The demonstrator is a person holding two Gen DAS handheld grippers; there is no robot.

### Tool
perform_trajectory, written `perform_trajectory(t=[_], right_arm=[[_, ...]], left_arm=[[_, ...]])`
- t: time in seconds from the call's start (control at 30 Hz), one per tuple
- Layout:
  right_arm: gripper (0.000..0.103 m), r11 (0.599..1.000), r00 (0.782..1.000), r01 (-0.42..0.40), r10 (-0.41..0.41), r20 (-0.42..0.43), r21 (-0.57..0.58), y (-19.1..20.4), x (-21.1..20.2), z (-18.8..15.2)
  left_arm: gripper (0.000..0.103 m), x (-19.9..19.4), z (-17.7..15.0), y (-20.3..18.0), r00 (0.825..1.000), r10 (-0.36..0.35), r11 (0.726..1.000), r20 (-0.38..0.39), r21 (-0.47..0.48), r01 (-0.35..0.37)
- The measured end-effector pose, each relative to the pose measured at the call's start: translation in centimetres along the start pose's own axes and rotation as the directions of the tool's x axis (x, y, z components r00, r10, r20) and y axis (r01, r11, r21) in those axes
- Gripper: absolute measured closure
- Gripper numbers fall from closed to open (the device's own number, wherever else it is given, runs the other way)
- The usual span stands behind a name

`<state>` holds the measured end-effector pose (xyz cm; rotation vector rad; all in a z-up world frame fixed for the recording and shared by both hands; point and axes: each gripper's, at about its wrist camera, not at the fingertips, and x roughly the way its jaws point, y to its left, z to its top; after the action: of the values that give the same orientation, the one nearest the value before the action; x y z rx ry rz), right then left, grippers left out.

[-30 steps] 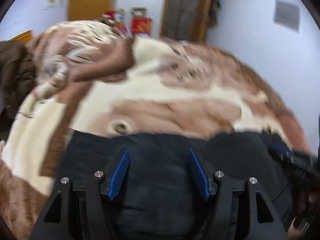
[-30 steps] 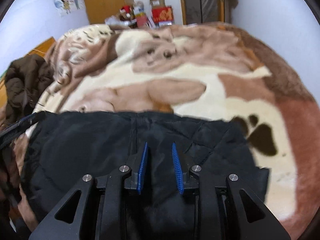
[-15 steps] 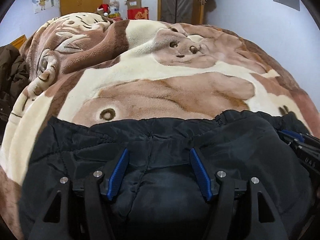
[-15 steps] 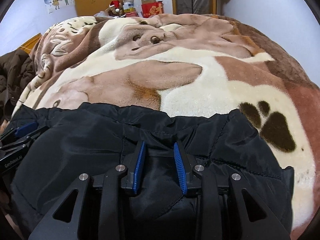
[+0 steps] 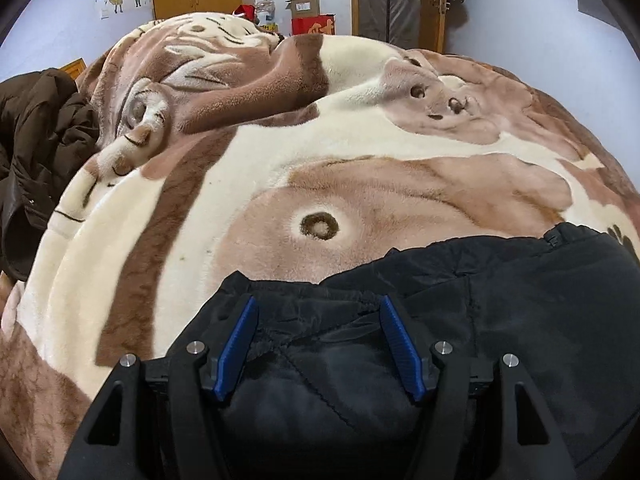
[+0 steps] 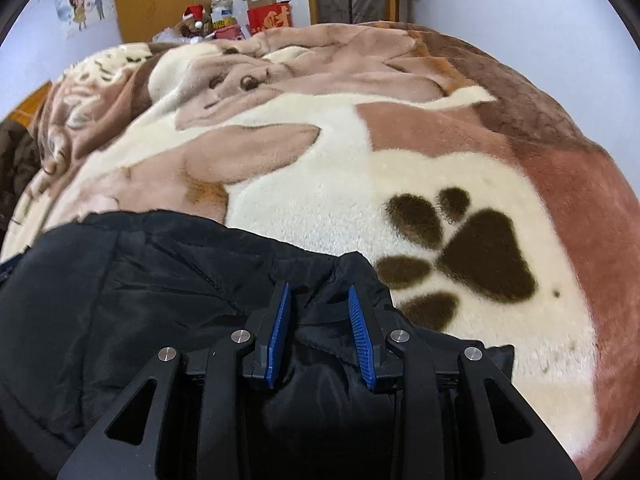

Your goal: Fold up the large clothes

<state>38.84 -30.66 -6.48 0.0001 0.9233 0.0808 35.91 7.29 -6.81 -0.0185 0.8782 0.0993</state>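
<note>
Left wrist view: left tool (image 5: 316, 346) stands wide over the black jacket (image 5: 520, 320); fabric bunches between its blue pads, apparently not pinched.
Jacket: lies on the near part of the dog-print blanket (image 5: 280, 168).
Right wrist view: right tool (image 6: 318, 334) narrower, jacket (image 6: 140, 280) fold between pads; grip unclear.
Paw print (image 6: 460, 252): beside the jacket's edge.

The left gripper (image 5: 318, 344) tilts steeply down, toward twelve o'clock in its own view, its blue pads (image 5: 236, 348) set wide with black jacket (image 5: 520, 312) fabric bunched between them. The right gripper (image 6: 318, 330) tilts down likewise, its pads (image 6: 360, 332) closer together, with a fold of the same jacket between them.
</note>
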Motion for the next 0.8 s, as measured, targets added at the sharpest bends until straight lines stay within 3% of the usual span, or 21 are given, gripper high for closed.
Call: perform_trajectory(t=[0.57,0.7,0.8], right_arm=[[0.072,1.000,1.000,0.006,-0.006,0.015,0.014,-0.1,0.9,-0.4],[0.072,1.000,0.999,0.025,-0.025,-0.029,-0.003,0.0,-0.5,0.6],[0.072,0.999,0.999,0.045,-0.045,0.010,-0.024,0.8,-3.8,1.4]], left_arm=[[0.036,1.0,-0.2,0.6,0.999,-0.031,0.999,0.009,-0.041,0.031],[0.037,-0.1,0.5,0.5,1.000,-0.009,1.000,-0.021,-0.022,0.009],[0.037,-2.5,1.3,1.0,1.000,-0.028,0.998,-0.013,-0.059,0.028]])
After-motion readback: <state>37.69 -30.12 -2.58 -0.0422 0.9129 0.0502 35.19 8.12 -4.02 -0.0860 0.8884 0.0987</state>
